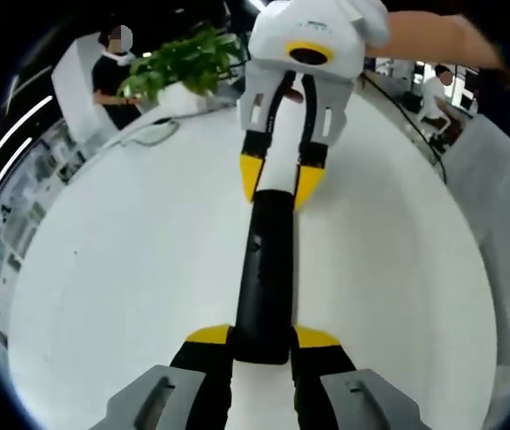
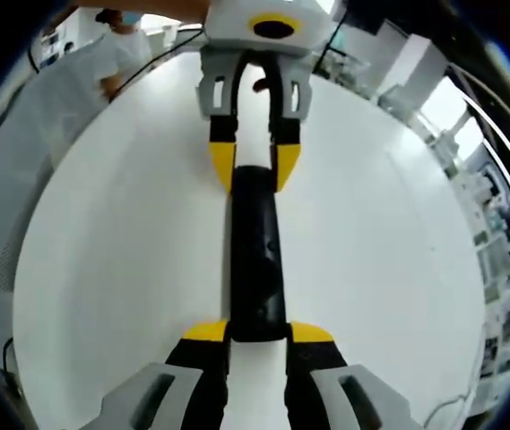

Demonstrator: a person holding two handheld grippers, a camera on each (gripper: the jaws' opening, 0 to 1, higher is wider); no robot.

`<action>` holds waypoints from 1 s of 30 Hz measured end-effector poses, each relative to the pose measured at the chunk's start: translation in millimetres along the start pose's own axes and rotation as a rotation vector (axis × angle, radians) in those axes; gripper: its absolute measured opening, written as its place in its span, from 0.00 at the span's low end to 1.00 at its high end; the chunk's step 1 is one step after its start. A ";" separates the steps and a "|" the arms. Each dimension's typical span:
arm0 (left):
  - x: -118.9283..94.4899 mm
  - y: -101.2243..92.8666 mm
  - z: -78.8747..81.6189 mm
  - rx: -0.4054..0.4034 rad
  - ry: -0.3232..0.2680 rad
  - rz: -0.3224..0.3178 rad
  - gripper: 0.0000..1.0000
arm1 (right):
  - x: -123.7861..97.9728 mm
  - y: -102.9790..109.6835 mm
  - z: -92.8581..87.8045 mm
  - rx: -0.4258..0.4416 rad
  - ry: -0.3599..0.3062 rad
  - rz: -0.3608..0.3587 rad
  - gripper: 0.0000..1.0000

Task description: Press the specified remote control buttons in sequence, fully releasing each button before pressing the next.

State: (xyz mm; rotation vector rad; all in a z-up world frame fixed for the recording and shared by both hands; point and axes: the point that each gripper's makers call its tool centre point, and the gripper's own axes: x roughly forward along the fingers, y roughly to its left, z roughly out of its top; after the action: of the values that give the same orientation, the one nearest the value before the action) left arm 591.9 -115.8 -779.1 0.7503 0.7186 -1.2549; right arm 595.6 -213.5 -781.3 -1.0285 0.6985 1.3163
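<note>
We see the remote control [image 1: 263,269], black along most of its length and white at one end, stretched lengthwise above the white table [image 1: 129,269], held at both ends. The left gripper [image 1: 263,345] has its yellow-tipped jaws closed on the remote's black end. The right gripper [image 1: 281,184] faces it from the remote's far end, jaws closed on the white end. In the right gripper view the remote [image 2: 256,260] runs from the right gripper [image 2: 259,340] to the left gripper [image 2: 255,166]. Beyond the remote, near the table's far edge, stands a leafy plant [image 1: 183,63].
</note>
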 end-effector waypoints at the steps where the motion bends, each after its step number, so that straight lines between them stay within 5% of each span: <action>1: 0.2 0.5 -0.3 0.001 0.003 -0.002 0.23 | 0.5 -0.2 -0.1 0.001 -0.001 0.000 0.20; 30: 1.9 -3.7 0.9 0.044 0.049 0.026 0.24 | 1.2 4.2 -1.7 -0.003 0.026 -0.015 0.21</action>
State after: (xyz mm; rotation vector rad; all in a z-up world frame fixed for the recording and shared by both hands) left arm 588.7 -118.2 -780.6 0.8263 0.7206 -1.2358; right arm 591.9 -214.8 -784.0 -1.0532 0.7077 1.2937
